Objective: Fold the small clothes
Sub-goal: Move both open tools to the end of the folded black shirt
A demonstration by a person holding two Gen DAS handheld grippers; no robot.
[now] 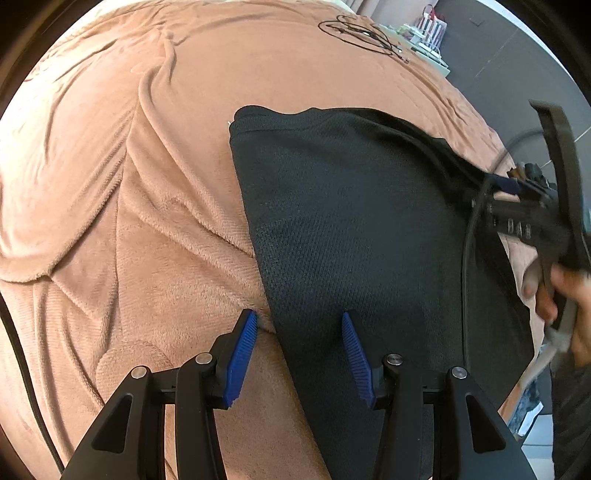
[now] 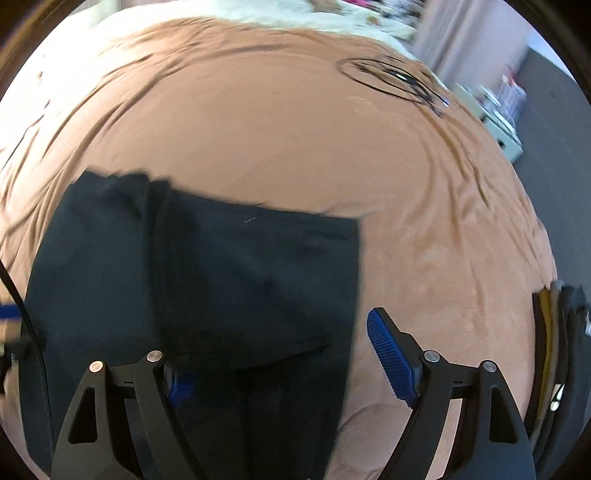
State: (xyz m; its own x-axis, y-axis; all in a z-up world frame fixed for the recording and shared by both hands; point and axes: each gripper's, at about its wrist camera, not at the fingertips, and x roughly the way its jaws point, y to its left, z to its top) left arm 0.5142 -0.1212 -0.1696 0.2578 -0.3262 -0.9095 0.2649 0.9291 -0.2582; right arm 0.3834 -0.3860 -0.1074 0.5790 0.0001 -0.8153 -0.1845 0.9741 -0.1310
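Note:
A black knit garment [image 1: 351, 221] lies flat on a brown fleece blanket [image 1: 147, 184]. My left gripper [image 1: 299, 321] is open, its blue pads straddling the garment's left edge near its close corner. The right gripper's body shows at the far right of the left wrist view [image 1: 528, 218], over the garment's right side. In the right wrist view the garment [image 2: 240, 277] lies folded with a lengthwise crease. My right gripper [image 2: 280, 354] is open, its left pad partly hidden by the cloth, its right pad over the blanket [image 2: 295, 147].
A coiled black cable [image 1: 358, 35] lies on the blanket at the far side, also in the right wrist view [image 2: 391, 79]. A white shelf with items [image 1: 428, 37] stands beyond the bed. A stack of folded clothes [image 2: 557, 350] sits at the right.

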